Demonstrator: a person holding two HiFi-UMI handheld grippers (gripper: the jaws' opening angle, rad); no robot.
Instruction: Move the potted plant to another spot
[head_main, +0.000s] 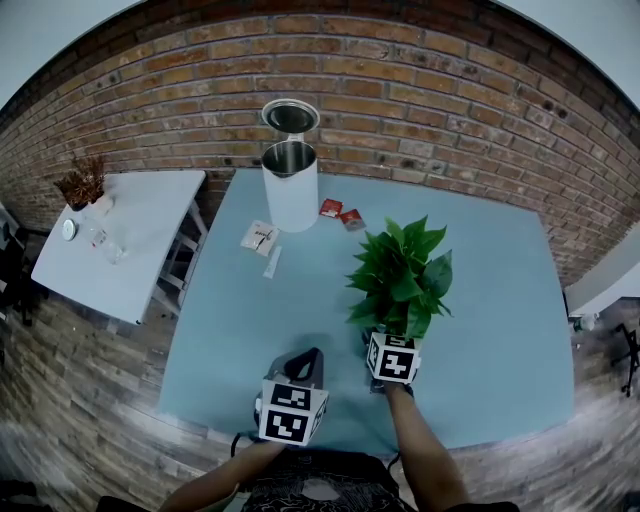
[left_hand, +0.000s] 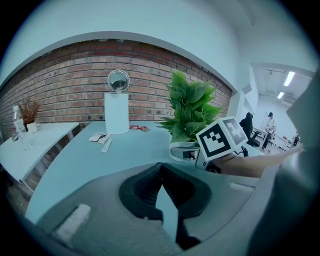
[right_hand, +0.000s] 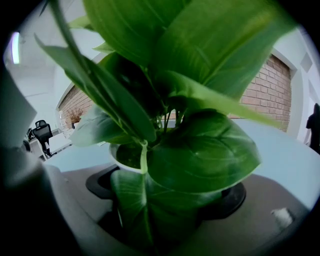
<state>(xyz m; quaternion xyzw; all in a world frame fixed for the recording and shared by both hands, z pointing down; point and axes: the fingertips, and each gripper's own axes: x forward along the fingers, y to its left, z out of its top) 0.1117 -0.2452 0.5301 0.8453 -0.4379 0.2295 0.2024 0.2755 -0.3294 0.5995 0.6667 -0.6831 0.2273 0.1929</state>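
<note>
Right gripper view: right gripper jaws stand wide round the potted plant, pads seemingly on pot wall, tho leaves hide contact. It sits near table front edge, mid-right. Squeeze firm, lift straight, keep upright. Left gripper pinched together, empty.

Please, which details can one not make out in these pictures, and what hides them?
- Right gripper view: whether the right gripper presses the pot; leaves cover the contact.
- Head view: most of the pot; leaves and the gripper's marker cube hide it.
- Head view: print on the red packets beside the white bin; too small.
</note>
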